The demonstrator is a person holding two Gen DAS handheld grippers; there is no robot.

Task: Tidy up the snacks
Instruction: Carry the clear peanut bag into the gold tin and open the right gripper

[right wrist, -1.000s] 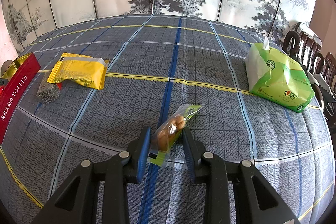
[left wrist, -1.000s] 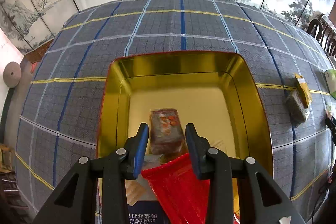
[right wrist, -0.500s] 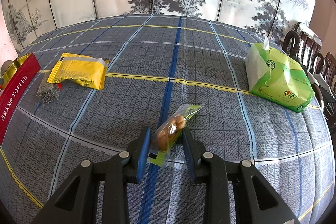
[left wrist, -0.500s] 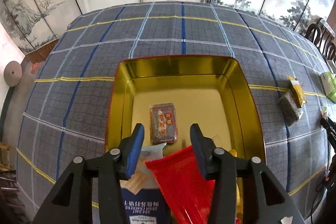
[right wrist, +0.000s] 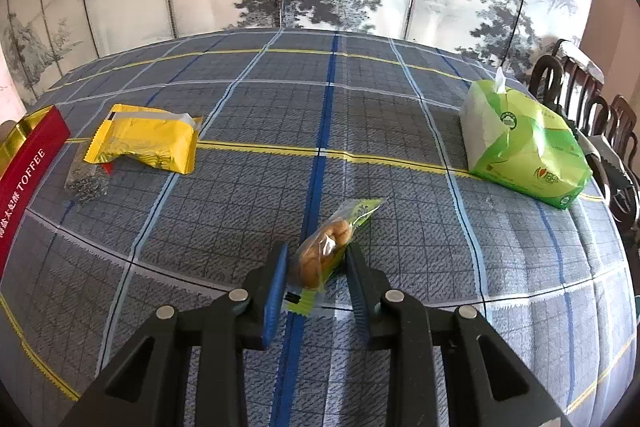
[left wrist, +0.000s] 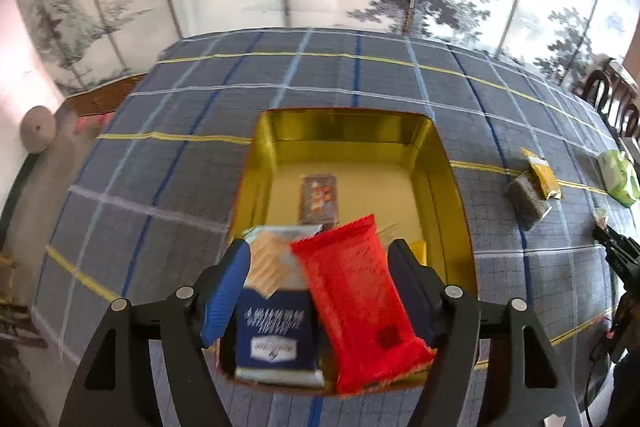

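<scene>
On the bench (right wrist: 248, 115), draped in a blue-grey checked cloth, a gold-lined tin (left wrist: 436, 163) with red outer walls is seen below the left tool (left wrist: 318, 267). The jaws of that tool are opening, wide apart, and nothing is gripped; a red snack packet (left wrist: 356, 291) and a blue cracker box (left wrist: 276, 331) lie in the tin's near end beneath them, with a small dark brown packet (left wrist: 319, 197) farther in, toward twelve o'clock. At three o'clock of the tin, on the cloth, a yellow packet (left wrist: 542, 177) and a dark seed packet (left wrist: 526, 201) are found.

In the right wrist view, the right tool (right wrist: 316, 269) is clamped narrow on a clear packet of round biscuits (right wrist: 326, 251) resting on the cloth. At ten o'clock the yellow packet partly overlaps the seed packet, just beside the tin's red wall. At two o'clock a green tissue pack (right wrist: 524, 143) is set, with dark wooden chairs (right wrist: 600, 111) beyond the bench edge.
</scene>
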